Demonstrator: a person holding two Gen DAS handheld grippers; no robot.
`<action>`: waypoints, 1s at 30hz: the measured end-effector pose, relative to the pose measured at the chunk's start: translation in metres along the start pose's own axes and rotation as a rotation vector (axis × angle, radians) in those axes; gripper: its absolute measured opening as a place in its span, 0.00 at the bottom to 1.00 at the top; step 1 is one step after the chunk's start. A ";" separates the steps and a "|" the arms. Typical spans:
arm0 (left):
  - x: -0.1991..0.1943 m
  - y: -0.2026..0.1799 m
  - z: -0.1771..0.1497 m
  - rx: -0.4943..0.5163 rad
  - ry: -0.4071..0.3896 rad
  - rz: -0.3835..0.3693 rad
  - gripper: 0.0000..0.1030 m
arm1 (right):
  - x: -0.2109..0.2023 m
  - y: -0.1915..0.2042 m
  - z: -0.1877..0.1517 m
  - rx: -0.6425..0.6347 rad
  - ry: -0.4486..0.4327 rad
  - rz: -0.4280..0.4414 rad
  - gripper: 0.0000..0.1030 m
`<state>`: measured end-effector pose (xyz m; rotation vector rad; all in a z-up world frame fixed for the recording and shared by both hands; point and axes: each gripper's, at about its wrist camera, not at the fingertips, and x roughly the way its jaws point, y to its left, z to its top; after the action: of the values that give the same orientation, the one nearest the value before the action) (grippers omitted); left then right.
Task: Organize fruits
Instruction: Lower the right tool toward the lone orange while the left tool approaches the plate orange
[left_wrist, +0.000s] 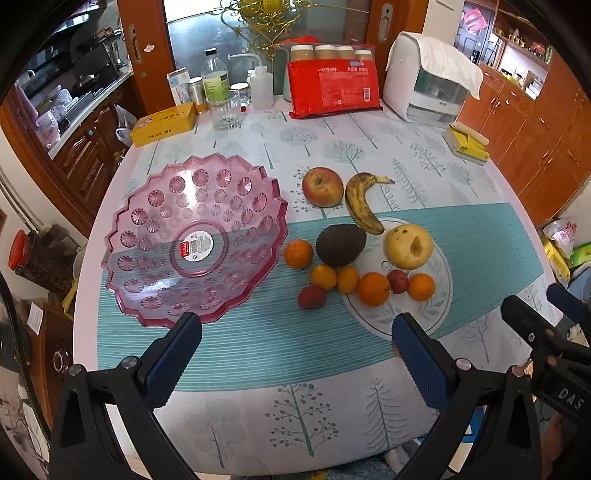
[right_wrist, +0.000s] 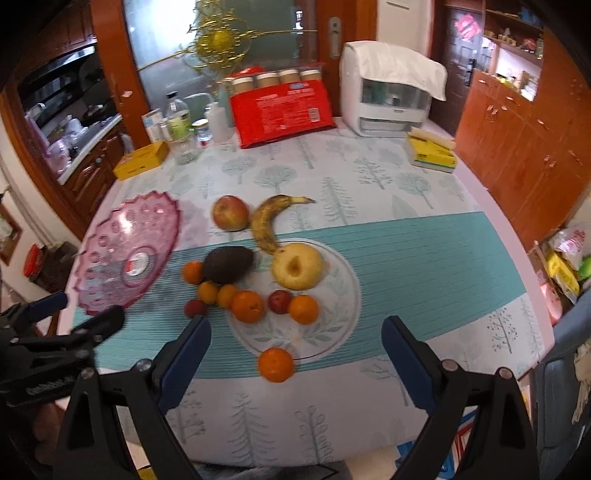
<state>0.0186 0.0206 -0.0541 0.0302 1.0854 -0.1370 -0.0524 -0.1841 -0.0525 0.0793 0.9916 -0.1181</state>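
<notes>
Both claws hang over the near edge of the tabletop (left_wrist: 236, 354), each spread wide and holding nothing. The left claw (left_wrist: 297, 343) sits toward the pink bowl (left_wrist: 192, 240), which stands empty on the left part of the tabletop; the right claw (right_wrist: 295, 343) sits in front of the fruit. The fruit lies in a loose cluster to the right of the bowl: an apple (left_wrist: 322, 186) and a banana (left_wrist: 364, 203) at the far side, an avocado (left_wrist: 340, 244) and a pear (left_wrist: 408, 245) in the middle, and small oranges and red fruits in the near row. One lone orange (right_wrist: 276, 364) lies apart from the rest, nearest the person, straight ahead of the right claw and between the lines of its two fingers; in the left view only a sliver of it shows, behind the right finger of the left claw. By position, the right claw appears the better placed for this orange, needing a short move forward and down. The banana's long axis runs from near to far, its stem pointing away and to the right; the avocado lies crosswise. Any fruit taken must then travel leftward to the bowl, past the left claw.
</notes>
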 end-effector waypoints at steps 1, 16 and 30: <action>0.002 0.001 -0.001 0.000 0.002 0.000 0.99 | 0.003 -0.002 -0.002 0.003 0.007 -0.009 0.92; 0.060 0.001 -0.019 0.021 0.052 -0.081 0.99 | 0.060 -0.001 -0.052 -0.039 0.132 0.078 0.80; 0.111 -0.025 -0.015 0.081 0.089 -0.083 0.91 | 0.128 0.017 -0.063 -0.160 0.202 0.184 0.58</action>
<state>0.0527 -0.0136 -0.1579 0.0646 1.1700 -0.2559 -0.0332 -0.1681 -0.1940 0.0355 1.1863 0.1410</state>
